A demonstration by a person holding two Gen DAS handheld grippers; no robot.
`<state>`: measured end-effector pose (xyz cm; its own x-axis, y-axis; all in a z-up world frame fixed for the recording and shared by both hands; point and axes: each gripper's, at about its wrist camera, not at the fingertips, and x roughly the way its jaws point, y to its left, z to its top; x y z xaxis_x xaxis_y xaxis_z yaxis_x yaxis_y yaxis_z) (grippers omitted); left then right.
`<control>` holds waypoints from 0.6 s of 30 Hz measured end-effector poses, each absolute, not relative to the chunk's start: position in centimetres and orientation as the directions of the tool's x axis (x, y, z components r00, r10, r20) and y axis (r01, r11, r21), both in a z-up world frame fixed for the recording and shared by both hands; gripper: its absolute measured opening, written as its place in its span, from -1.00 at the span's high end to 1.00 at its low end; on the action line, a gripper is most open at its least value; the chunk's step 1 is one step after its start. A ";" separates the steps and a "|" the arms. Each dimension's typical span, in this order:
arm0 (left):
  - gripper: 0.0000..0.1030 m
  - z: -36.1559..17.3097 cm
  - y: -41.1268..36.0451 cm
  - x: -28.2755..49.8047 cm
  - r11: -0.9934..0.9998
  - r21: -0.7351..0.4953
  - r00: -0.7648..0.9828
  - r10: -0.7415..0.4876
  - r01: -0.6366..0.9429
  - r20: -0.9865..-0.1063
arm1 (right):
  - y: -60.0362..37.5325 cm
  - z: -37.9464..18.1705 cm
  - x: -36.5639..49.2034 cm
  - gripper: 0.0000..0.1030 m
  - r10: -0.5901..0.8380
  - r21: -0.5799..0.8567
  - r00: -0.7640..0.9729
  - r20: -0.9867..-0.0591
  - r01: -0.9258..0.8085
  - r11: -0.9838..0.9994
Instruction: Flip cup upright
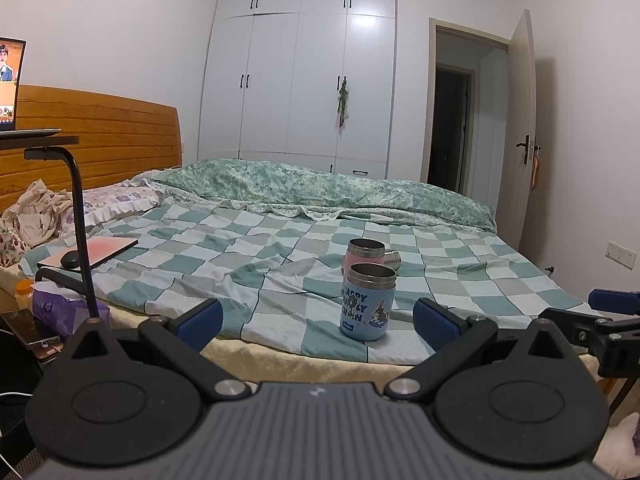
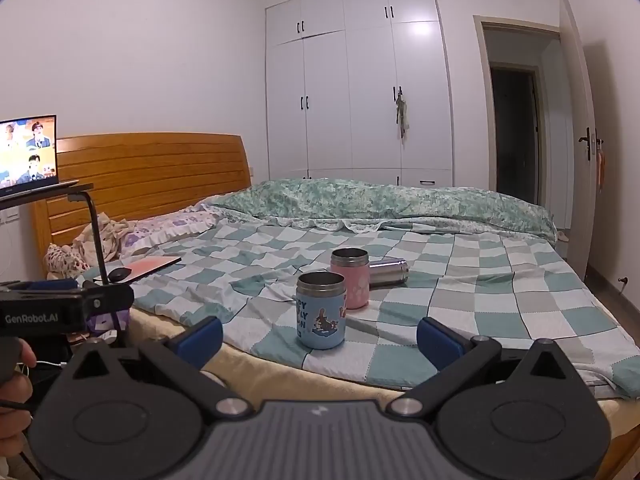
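A blue cartoon-print cup [image 1: 369,302] [image 2: 321,310] stands upright, mouth up, near the bed's front edge. A pink cup [image 1: 363,255] [image 2: 351,278] stands upright just behind it. A steel cup [image 2: 388,272] lies on its side behind the pink one; only its end shows in the left wrist view [image 1: 392,258]. My left gripper [image 1: 318,322] is open and empty, short of the blue cup. My right gripper [image 2: 320,338] is open and empty, just before the blue cup. The right gripper also shows at the right edge of the left wrist view [image 1: 608,320].
The cups rest on a checked sheet on the bed [image 1: 460,280] [image 2: 500,300]. A green quilt [image 2: 380,200] lies at the back. A laptop with a mouse [image 1: 90,254] lies on the left. A black stand [image 1: 80,216] carries a lit screen [image 2: 28,154].
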<state>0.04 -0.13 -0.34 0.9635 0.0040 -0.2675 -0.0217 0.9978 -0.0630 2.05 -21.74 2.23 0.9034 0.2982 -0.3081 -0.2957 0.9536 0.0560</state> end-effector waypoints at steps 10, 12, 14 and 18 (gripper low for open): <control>-1.00 -0.4 -0.1 0.1 0.998 -0.062 0.964 0.003 -0.020 -0.267 | -21.8 2.2 2.1 -1.00 0.299 0.058 0.903 -0.308 -0.296 0.954; -1.00 -0.3 -0.1 0.1 0.998 -0.063 0.963 0.002 -0.020 -0.268 | -21.8 2.2 2.2 -1.00 0.299 0.057 0.903 -0.309 -0.297 0.953; -1.00 -0.3 -0.1 0.2 0.998 -0.065 0.962 0.001 -0.020 -0.273 | -21.7 2.3 2.3 -1.00 0.301 0.056 0.902 -0.310 -0.298 0.953; -1.00 -0.2 0.0 0.3 0.998 -0.065 0.962 0.000 -0.019 -0.274 | -21.7 2.4 2.2 -1.00 0.303 0.061 0.901 -0.310 -0.299 0.952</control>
